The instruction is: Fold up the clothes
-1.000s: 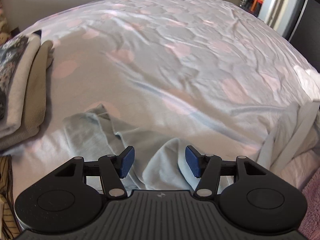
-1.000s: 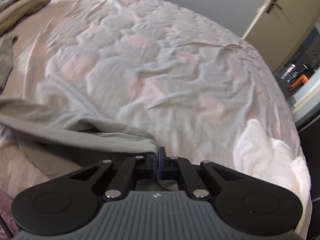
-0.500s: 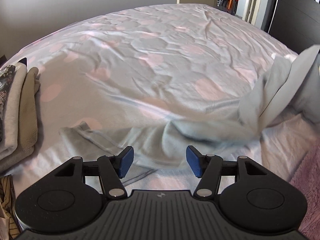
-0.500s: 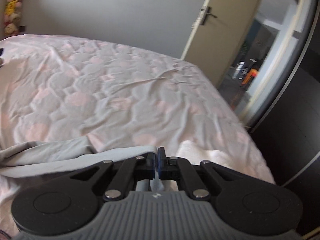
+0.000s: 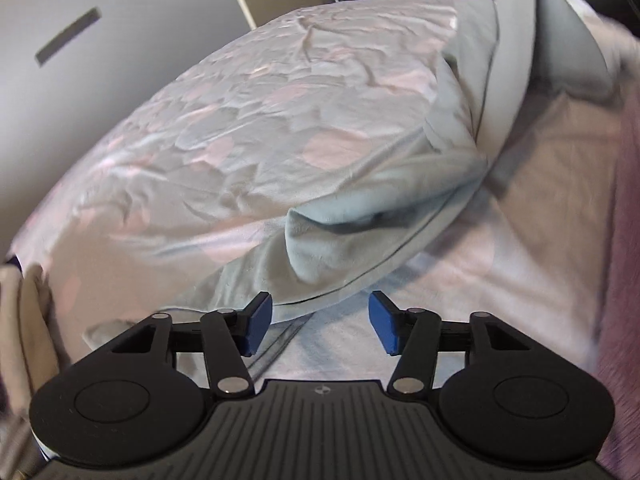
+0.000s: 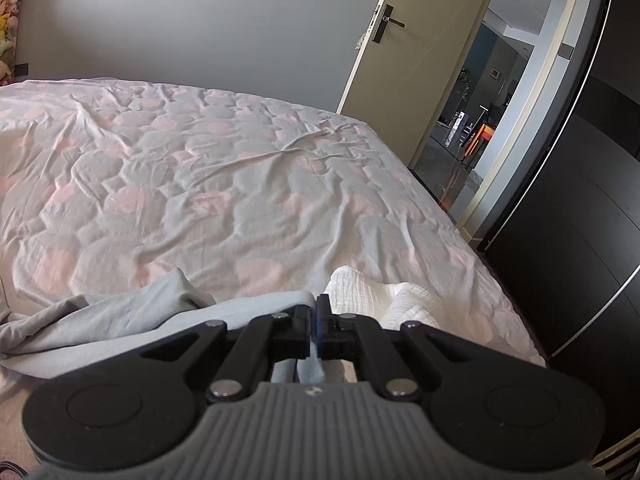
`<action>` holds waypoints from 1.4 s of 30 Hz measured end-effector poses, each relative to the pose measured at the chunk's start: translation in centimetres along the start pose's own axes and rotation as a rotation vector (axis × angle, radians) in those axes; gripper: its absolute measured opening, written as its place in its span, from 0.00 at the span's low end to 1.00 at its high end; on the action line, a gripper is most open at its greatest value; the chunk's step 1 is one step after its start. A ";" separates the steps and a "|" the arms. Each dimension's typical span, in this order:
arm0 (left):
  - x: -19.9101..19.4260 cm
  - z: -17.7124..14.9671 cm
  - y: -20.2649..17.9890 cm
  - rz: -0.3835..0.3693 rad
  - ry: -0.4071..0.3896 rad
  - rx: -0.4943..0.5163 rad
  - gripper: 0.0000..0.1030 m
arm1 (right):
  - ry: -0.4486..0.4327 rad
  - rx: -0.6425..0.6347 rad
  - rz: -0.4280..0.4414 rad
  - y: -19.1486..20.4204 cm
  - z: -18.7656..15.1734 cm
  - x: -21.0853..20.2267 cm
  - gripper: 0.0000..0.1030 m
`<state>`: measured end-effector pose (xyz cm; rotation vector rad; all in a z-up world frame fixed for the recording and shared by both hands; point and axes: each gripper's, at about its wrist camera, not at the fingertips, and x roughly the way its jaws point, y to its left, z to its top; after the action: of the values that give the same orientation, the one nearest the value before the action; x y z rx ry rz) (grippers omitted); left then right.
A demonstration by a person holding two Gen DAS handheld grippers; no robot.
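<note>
The right claw is pinched tight on a pale blue garment, with a strip of the cloth caught between its jaws and trailing back under them. In the left wrist view that garment rises from the bed up toward the top right corner, one end lifted high and the other draped low on the bedspread. Holding one end up like that lets the cloth hang and stretch out, which looks like a way to find its shape for a fold.

The left claw is spread wide and holds nothing. It sits just in front of the low, dark-seamed edge of the garment, a good spot to take that edge, though nothing here settles whether it will.

A white textured cloth lies on the bed just beyond the right claw. At the left edge of the left wrist view a beige stack of folded things is cut off and blurred. That whole view is smeared, so what kind of garment this is cannot be made out, and its upper end runs out of frame.
</note>
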<state>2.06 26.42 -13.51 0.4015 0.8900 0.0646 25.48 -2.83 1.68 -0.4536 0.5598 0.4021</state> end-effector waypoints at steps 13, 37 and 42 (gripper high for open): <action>2.3 -1.0 -2.0 0.109 0.025 0.261 0.26 | 0.010 0.025 0.016 -0.2 -0.9 1.1 0.03; -5.6 3.7 7.5 0.068 -0.151 -0.209 0.02 | -0.030 0.058 0.049 -0.7 0.5 0.4 0.04; -12.3 5.0 15.0 0.169 -0.226 -0.405 0.02 | -0.071 0.030 0.106 0.8 3.0 -0.6 0.04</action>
<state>-0.23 35.95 3.93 0.1006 0.5988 0.3433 25.81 -0.77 4.07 -0.3802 0.5221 0.5082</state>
